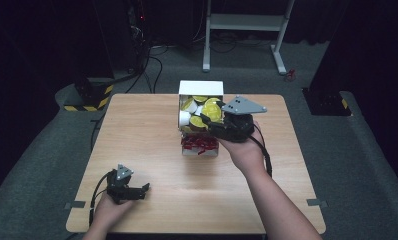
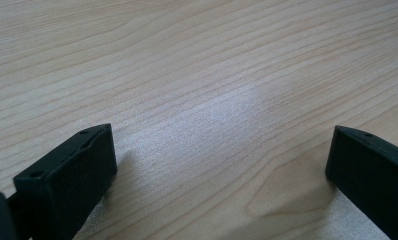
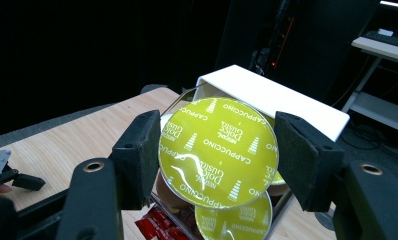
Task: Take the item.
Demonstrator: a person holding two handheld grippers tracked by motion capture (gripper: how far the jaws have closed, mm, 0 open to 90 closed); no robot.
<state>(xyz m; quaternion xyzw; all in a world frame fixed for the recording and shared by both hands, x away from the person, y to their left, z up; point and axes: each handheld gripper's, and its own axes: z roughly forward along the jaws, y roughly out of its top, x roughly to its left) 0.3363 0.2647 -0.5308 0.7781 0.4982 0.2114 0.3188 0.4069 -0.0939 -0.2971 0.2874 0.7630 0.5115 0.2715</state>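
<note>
Right gripper (image 3: 217, 152) fingers pinch a round yellow-lidded cappuccino capsule (image 3: 218, 151) above the white box (image 1: 201, 90) at the wooden surface's (image 1: 152, 140) far edge; left gripper (image 1: 137, 192) fingers spread near the front-left corner.

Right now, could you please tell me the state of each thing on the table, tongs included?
Right tongs: shut on a round yellow-lidded cappuccino capsule, held lid up above the box.
Left tongs: open, holding nothing, low over the wooden table.
White cardboard box: open, holding more yellow-lidded capsules.
Red sachets: piled in the box's near compartment.
</note>
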